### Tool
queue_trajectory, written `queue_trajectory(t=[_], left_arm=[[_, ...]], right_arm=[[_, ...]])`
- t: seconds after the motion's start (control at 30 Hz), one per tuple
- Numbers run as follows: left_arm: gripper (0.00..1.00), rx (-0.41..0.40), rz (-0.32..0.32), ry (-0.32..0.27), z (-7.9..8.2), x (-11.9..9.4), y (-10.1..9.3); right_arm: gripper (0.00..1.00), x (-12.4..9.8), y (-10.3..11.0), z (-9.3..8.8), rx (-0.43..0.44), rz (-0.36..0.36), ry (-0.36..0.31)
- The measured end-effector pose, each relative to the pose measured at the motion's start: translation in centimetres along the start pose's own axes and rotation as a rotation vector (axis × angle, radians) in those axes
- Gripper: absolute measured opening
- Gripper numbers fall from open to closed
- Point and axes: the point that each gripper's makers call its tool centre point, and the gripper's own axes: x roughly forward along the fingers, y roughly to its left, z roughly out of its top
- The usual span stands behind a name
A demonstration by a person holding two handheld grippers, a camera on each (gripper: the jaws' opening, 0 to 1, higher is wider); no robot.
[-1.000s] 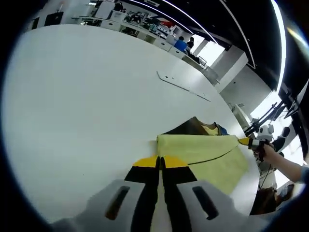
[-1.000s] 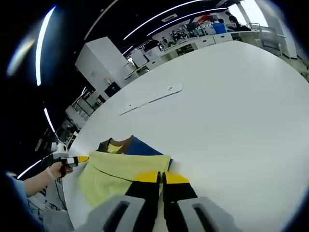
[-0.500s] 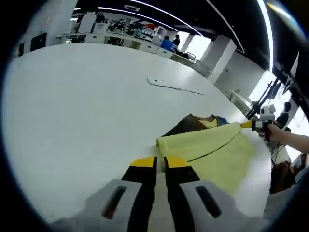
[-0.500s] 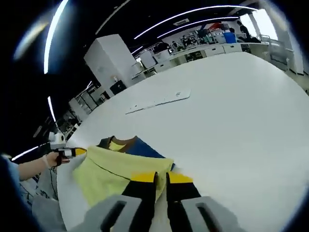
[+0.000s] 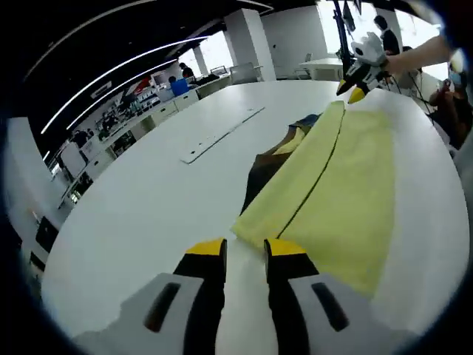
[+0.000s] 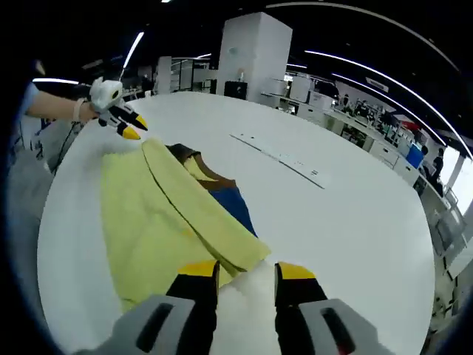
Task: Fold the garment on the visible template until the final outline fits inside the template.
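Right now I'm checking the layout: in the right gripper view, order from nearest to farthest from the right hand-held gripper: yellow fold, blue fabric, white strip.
1. Yellow fold, just ahead of the right hand-held gripper.
2. Blue fabric, right beyond the fold.
3. White strip, far across the table.

Garment [image 5: 336, 185] on table [image 5: 148, 200], strip [image 5: 222, 135] lying beyond it

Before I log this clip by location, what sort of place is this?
Probably a big open-plan lab or workshop. A wide white table holds a yellow garment, rows of cluttered workbenches stand along the back, and long strip lights run across a dark ceiling.
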Motion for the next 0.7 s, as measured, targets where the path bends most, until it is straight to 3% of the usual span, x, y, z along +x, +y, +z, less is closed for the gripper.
queue_trajectory(t=[0.2, 0.27, 0.33, 0.53, 0.63, 0.7], left_arm=[[0.21, 0.252, -0.015, 0.033, 0.2, 0.8, -1.1], [0.24, 0.273, -0.037, 0.044, -0.1, 1.0, -1.7], [0.26, 0.348, -0.028, 0.066, -0.6, 1.2, -1.5], [0.24, 0.387, -0.020, 0.086, -1.0, 1.4, -1.3], [0.21, 0.484, -0.013, 0.124, -1.5, 1.6, -1.0], [0.19, 0.478, -0.014, 0.117, -1.4, 1.7, -1.1]], right_arm=[[0.22, 0.2, 0.0, -0.3, -0.182, -0.022, 0.048], [0.21, 0.4, -0.8, -0.7, -0.268, -0.070, 0.091], [0.17, 0.7, -0.4, -0.7, -0.317, -0.055, 0.088], [0.16, 1.5, 0.4, -0.8, -0.417, -0.057, 0.103], [0.18, 1.8, 0.5, -0.7, -0.508, -0.059, 0.111], [0.18, 2.0, 0.8, -0.7, -0.503, -0.054, 0.108]])
